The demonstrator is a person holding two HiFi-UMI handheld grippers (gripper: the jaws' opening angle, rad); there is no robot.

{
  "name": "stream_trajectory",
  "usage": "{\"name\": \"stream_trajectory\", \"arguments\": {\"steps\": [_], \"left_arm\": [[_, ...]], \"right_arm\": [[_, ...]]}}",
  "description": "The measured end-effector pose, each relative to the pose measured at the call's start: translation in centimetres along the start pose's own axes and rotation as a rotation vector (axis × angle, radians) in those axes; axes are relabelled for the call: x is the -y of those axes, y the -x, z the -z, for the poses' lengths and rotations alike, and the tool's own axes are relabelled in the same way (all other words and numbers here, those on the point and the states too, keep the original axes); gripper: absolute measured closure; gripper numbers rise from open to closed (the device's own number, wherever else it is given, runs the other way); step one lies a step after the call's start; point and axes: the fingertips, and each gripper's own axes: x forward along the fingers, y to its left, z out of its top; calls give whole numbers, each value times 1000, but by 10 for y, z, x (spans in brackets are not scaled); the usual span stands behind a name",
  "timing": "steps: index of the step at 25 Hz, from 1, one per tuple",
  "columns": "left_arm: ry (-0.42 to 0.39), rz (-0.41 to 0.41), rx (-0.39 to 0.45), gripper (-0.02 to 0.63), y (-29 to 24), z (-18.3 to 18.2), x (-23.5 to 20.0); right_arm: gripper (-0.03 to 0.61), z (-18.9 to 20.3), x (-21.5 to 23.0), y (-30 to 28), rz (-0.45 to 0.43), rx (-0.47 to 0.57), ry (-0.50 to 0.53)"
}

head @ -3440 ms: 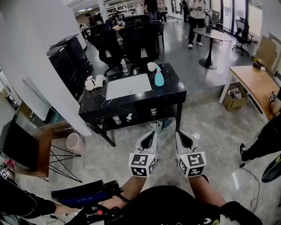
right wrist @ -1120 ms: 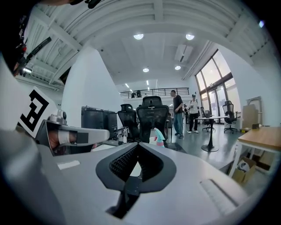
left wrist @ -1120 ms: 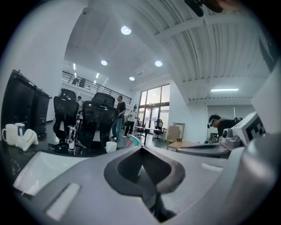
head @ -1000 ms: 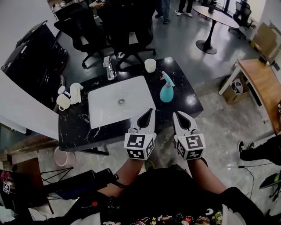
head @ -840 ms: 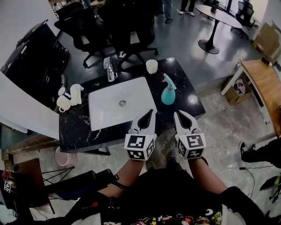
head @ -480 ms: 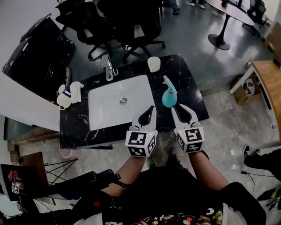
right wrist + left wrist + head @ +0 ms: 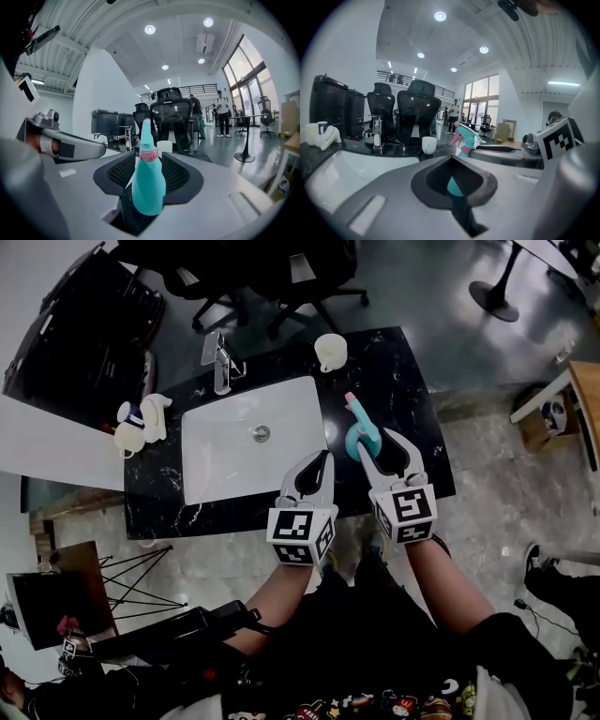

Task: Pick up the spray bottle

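Note:
The spray bottle is teal with a pink collar and trigger. It stands upright on the black marble counter, right of the sink. My right gripper is open at the counter's front edge. In the right gripper view the bottle stands between the two pads of the right gripper, with a little room on each side. My left gripper is shut and holds nothing, over the counter's front edge, left of the bottle. In the left gripper view the bottle's head shows past the shut left gripper.
A white sink basin with a chrome tap fills the counter's middle. A white cup stands behind the bottle, and white mugs sit at the far left. Black office chairs stand beyond the counter.
The view has closed in on the counter. My right gripper has gone forward until the bottle stands between its jaws. The left gripper stays shut beside it.

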Motion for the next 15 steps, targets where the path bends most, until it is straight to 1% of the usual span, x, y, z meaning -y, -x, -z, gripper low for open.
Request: {"name": "stream_trajectory", "arguments": {"steps": [7, 15], "left_arm": [[16, -23, -21, 614, -11, 9, -11], [23, -25, -38, 614, -16, 14, -20]], "right_arm": [[364, -5, -1, -20, -40, 13, 25], [357, -7, -3, -36, -57, 17, 45]]}}
